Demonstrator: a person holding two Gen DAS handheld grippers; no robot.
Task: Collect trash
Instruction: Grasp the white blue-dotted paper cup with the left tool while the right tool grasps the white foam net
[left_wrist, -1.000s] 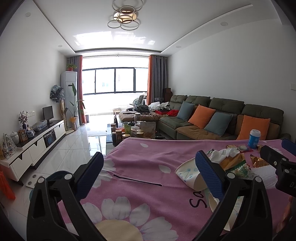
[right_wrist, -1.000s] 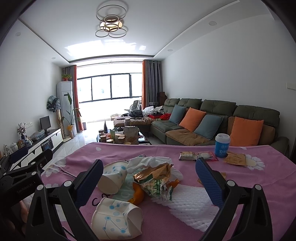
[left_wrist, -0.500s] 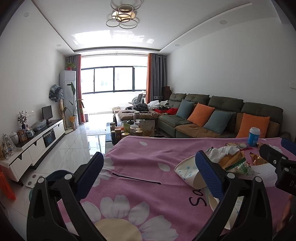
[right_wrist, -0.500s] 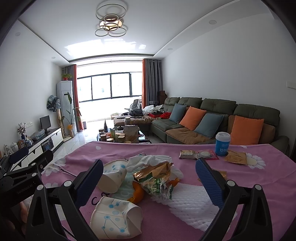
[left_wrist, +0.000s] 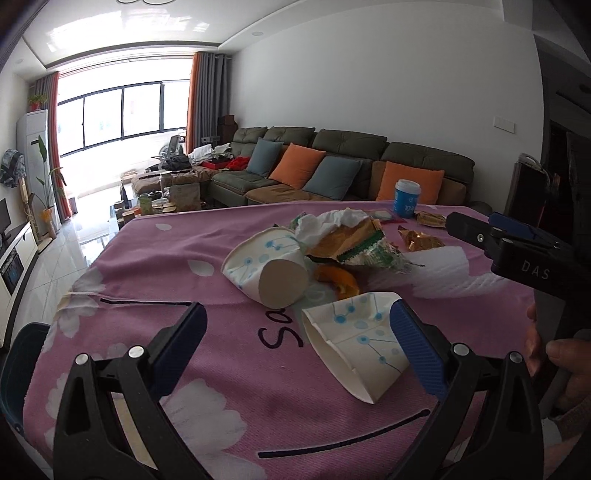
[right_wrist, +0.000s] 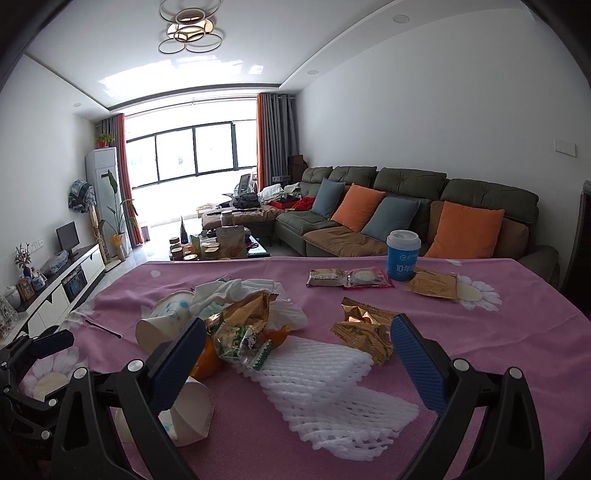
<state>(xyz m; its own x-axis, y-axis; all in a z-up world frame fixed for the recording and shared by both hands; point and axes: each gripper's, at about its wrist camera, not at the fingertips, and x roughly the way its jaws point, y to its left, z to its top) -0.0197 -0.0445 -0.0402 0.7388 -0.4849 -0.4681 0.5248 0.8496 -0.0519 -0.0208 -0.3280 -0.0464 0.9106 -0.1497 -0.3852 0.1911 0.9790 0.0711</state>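
left gripper (left_wrist: 295, 328) released | right gripper (right_wrist: 297, 345) released | 2 crushed paper cups (left_wrist: 271, 267) | 1 white foam net (right_wrist: 325, 387) | pink cloth bench (left_wrist: 192, 266)

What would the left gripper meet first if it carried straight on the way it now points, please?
Probably the flattened paper cup lying beside the left gripper and its right finger; failing that, the tipped paper cup behind. Depth is hard to judge here.

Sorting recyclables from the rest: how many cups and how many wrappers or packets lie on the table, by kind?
Crushed paper cups: 2
Upright blue cup: 1
Flat packets: 3
Crumpled wrappers: 2
Total: 8
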